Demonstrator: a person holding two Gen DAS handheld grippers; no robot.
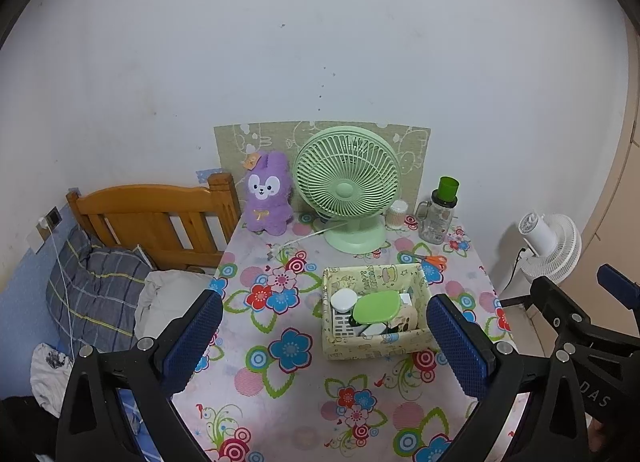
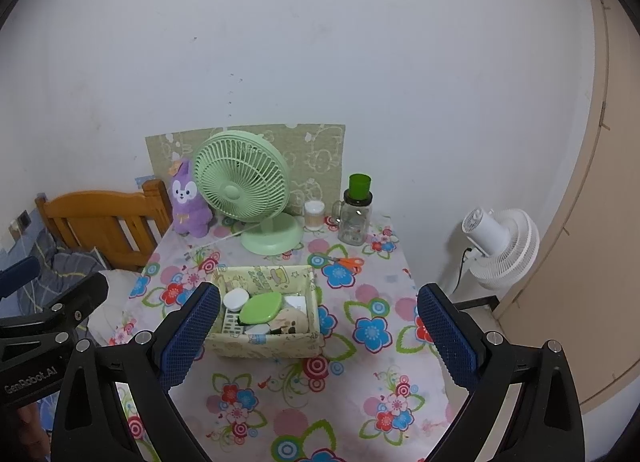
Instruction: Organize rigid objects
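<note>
Both grippers' fingers spread, empty — orange scissors [image 2: 349,262] on the bench [image 2: 360,362] look stiff, light; I'd pinch the handles.

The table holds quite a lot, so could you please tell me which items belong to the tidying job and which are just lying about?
Job:
storage box
green lid
white round case
remote
scissors, still outside the box

Lying about:
green fan
plush toy
glass jar
cotton swab tub
white fan

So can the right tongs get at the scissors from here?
Probably yes: the right tongs are open and empty, the scissors lie flat beyond the box, nothing on them.
</note>
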